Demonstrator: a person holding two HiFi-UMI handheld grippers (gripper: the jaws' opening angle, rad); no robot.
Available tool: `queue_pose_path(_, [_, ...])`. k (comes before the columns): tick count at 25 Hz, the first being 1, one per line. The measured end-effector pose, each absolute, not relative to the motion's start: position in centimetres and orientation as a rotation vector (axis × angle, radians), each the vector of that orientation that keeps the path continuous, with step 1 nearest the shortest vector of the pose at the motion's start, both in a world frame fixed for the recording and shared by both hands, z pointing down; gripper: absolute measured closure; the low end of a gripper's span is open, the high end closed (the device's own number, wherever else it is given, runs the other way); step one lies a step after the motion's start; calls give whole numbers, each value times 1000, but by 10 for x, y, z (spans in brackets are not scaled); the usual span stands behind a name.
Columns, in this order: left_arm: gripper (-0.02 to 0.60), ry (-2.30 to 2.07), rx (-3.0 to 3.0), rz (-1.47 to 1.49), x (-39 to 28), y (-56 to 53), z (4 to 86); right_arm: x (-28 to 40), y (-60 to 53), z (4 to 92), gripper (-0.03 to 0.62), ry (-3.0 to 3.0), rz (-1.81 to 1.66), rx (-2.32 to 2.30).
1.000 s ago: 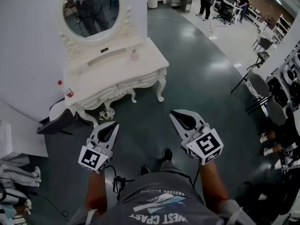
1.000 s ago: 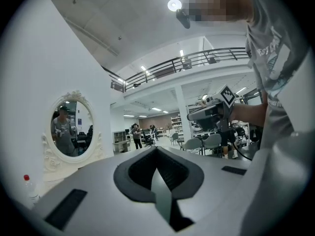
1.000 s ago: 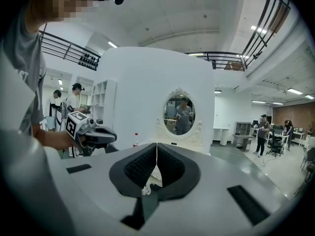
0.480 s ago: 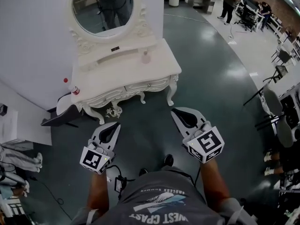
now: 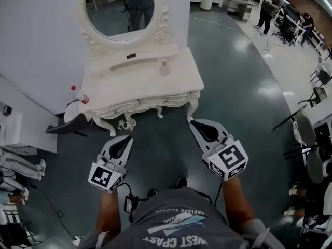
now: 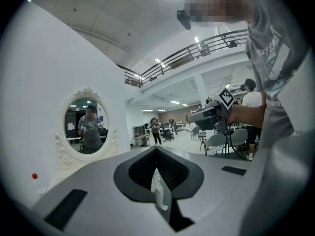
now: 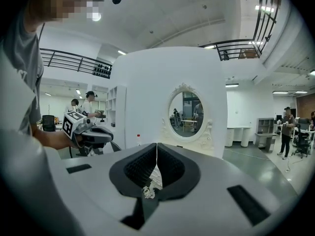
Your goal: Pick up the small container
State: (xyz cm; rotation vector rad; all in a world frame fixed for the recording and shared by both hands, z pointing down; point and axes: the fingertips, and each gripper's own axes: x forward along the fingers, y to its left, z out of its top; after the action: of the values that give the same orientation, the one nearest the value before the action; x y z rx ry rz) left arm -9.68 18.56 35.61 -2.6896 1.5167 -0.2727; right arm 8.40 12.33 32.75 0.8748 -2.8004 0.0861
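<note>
A small pale pink container (image 5: 165,68) stands on the white vanity table (image 5: 119,92), below the oval mirror (image 5: 121,10). Both grippers hang over the dark floor, short of the table's front edge. My left gripper (image 5: 128,138) is shut, its jaws meeting with nothing between them. My right gripper (image 5: 191,122) is also shut and empty, its tip near the table's right front leg. The left gripper view shows my left gripper's tips (image 6: 156,149) and the mirror (image 6: 88,127). The right gripper view shows my right gripper's tips (image 7: 156,144) pointing at the mirror (image 7: 186,113). The container is not visible in either gripper view.
A red-capped bottle (image 5: 79,95) sits at the table's left end. A dark chair or stool (image 5: 65,126) stands left of the table by the white wall. People (image 5: 268,7) and office chairs stand far back right. Cables lie on the floor behind me.
The vanity table has come closer and shifted right and down in the head view as I walk toward it. Both grippers keep their place in the frame, still shut.
</note>
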Motion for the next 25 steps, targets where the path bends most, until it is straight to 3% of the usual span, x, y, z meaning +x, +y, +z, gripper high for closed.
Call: queue_pose_path(25, [566, 1363, -2787, -280, -47, 78, 382, 130, 35, 355, 568, -2747, 132, 988])
